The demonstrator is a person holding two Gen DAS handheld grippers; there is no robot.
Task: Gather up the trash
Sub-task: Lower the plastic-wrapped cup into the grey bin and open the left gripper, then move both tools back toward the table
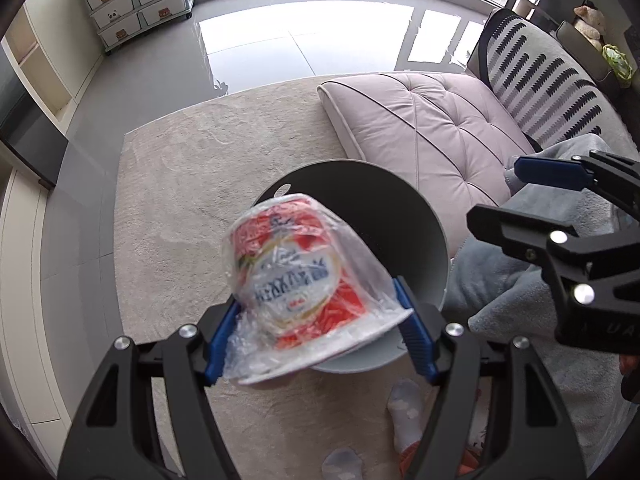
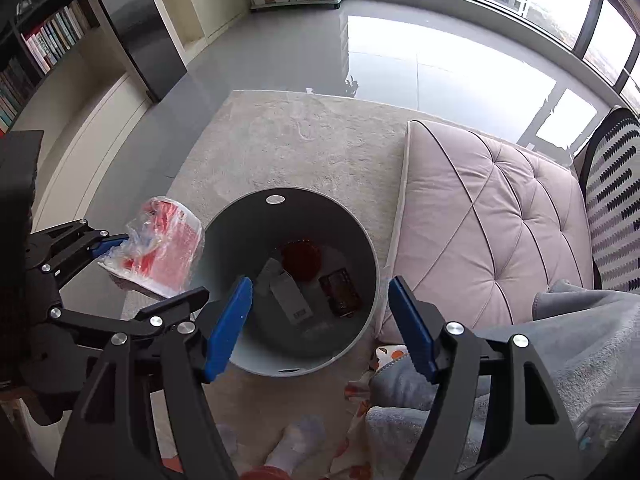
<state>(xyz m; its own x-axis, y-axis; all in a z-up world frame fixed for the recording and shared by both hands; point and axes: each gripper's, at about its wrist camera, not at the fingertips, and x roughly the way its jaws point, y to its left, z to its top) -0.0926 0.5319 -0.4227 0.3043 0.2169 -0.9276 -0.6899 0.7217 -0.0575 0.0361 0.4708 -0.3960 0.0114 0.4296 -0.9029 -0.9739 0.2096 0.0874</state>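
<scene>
The left gripper point(image 1: 320, 328) clamps a plastic-wrapped instant noodle cup point(image 1: 298, 280) between its blue pads, jaws wide around the cup's body; in the left wrist view the cup sits centre frame, tipped, over the near rim of the grey bin point(image 1: 436, 248). The right gripper point(image 2: 320, 320) stands open with nothing between its pads — it points steeply down over the bin. Inside the bin point(image 2: 370, 248) lie a red round lid point(image 2: 301, 260), a grey carton point(image 2: 286, 294) and a dark packet point(image 2: 340, 292).
</scene>
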